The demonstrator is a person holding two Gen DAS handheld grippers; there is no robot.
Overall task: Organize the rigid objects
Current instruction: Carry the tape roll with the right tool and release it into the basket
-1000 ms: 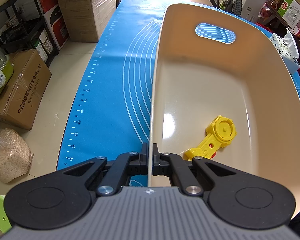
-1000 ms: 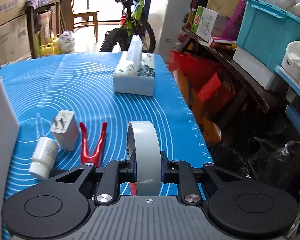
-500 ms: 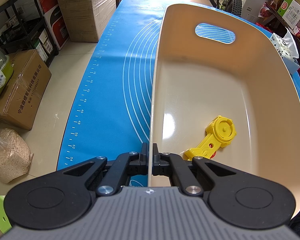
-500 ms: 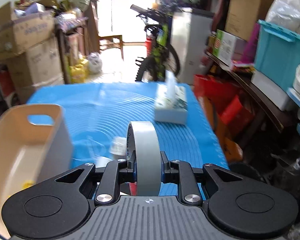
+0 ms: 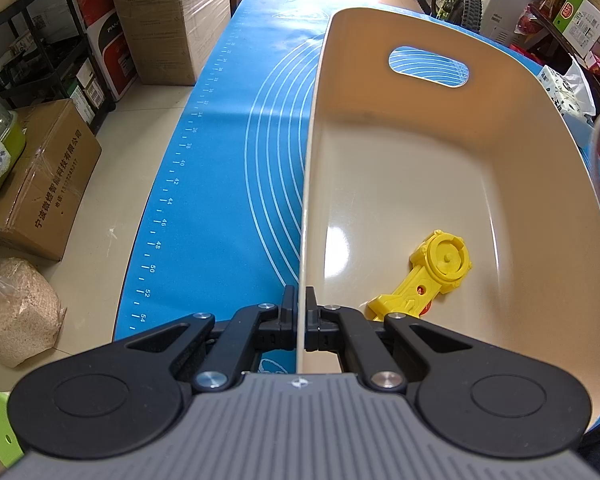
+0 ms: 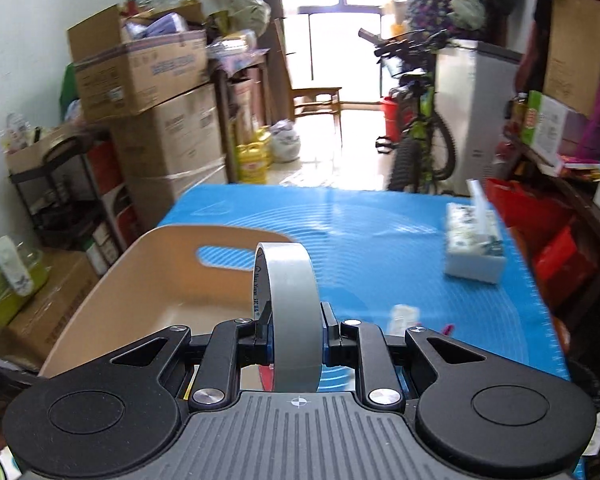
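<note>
A: Now, the right tool [image 6: 294, 326]?

B: Pinching a roll of grey tape [image 6: 292, 312], held upright on edge, 1 finger pressed to each flat side. Raised above the blue surface [image 6: 380, 240], the roll's top showing in front of the beige bin [image 6: 148, 276], near its handle slot.

A: And the left tool [image 5: 300, 300]?

B: Closed tight on the bin's [image 5: 440, 168] thin left wall, 1 finger outside over the mat, 1 inside. Gripping near the closest corner.

A: Inside the bin?

B: A yellow toy part [image 5: 428, 276] flat on the bin floor, round toothed end pointing away, handle end toward the tool, just right of the inner finger. Something red beneath it, mostly hidden.

A: Tape seen from the left side?

B: Only a blurred curved edge at the far right of that view, beyond the bin's right rim. Hard to tell more.

A: Elsewhere on the surface?

B: A tissue box [image 6: 476, 248] far right, well apart from the bin. Closer in, a small white item [image 6: 404, 314] and a bit of red clamp [image 6: 446, 328] just beyond the right tool's linkage, both blurred.
</note>
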